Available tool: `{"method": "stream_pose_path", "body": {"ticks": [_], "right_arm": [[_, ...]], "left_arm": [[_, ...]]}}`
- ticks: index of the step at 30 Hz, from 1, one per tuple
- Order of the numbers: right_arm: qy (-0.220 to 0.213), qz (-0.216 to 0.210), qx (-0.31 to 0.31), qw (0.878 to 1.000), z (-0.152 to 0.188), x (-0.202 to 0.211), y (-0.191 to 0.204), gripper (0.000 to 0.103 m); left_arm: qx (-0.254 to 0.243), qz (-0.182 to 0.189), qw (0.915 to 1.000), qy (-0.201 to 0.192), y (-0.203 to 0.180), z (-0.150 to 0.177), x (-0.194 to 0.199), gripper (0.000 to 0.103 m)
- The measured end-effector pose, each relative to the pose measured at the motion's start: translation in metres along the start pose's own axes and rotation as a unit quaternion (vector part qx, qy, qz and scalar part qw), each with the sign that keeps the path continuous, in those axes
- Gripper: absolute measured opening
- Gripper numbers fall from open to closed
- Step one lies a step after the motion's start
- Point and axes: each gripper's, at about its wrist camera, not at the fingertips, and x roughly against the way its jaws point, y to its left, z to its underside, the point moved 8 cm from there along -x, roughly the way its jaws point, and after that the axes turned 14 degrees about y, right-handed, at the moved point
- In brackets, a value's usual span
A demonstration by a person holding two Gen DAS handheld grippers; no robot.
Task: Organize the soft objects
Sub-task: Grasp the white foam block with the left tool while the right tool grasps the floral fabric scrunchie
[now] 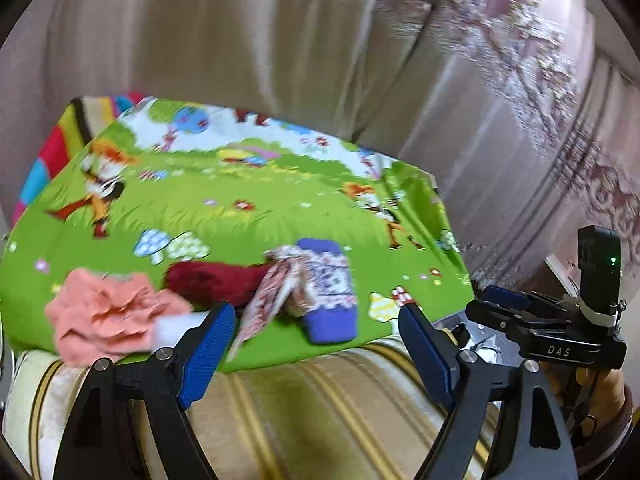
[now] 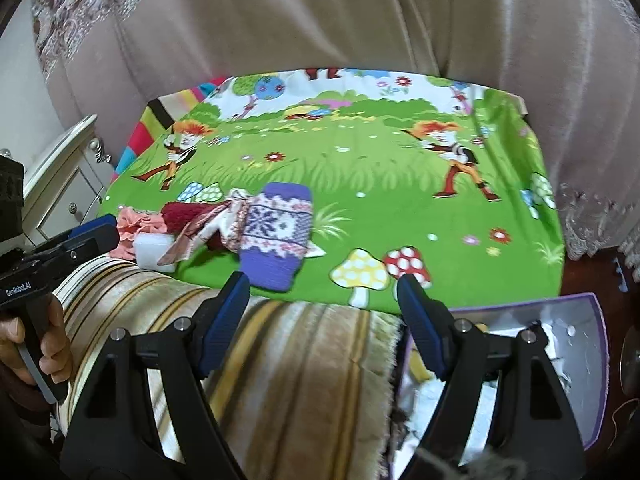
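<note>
Several soft items lie in a pile near the front edge of a green cartoon sheet [image 1: 248, 208] [image 2: 360, 184]: a purple patterned knit piece [image 1: 326, 292] [image 2: 276, 232], a patterned scarf [image 1: 272, 292] [image 2: 212, 224], a dark red fuzzy item [image 1: 212, 282] [image 2: 180, 212], a pink cloth [image 1: 104, 312] [image 2: 134, 220] and a white block [image 2: 154, 250]. My left gripper [image 1: 316, 336] is open and empty just in front of the pile. My right gripper [image 2: 322, 308] is open and empty, in front of the purple piece.
A striped beige blanket [image 1: 312, 408] [image 2: 288, 368] lies below the sheet. An open purple-edged box [image 2: 560, 344] sits at the lower right. Beige curtains [image 2: 320, 12] hang behind. A white nightstand [image 2: 60, 184] stands at left.
</note>
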Motion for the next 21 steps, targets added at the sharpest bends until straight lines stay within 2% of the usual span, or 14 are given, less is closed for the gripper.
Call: {"method": "stream_pose_path", "body": {"ticks": [11,16,21], "right_arm": [[0.031,-0.038,0.031,0.998,-0.034,-0.045,0.049,0.079],[0.045,-0.058,0.042,0.996,-0.051,-0.068,0.07,0.079],[0.062,-0.066,0.046,0.995,-0.066,-0.093,0.085,0.079]], "left_arm": [[0.04,-0.015,0.9989,0.019,0.042,-0.007,-0.005,0.081],[0.054,-0.025,0.9972,0.045,0.059,-0.006,-0.013,0.078],[0.062,-0.051,0.9945,0.067,0.077,-0.003,-0.018,0.076]]}}
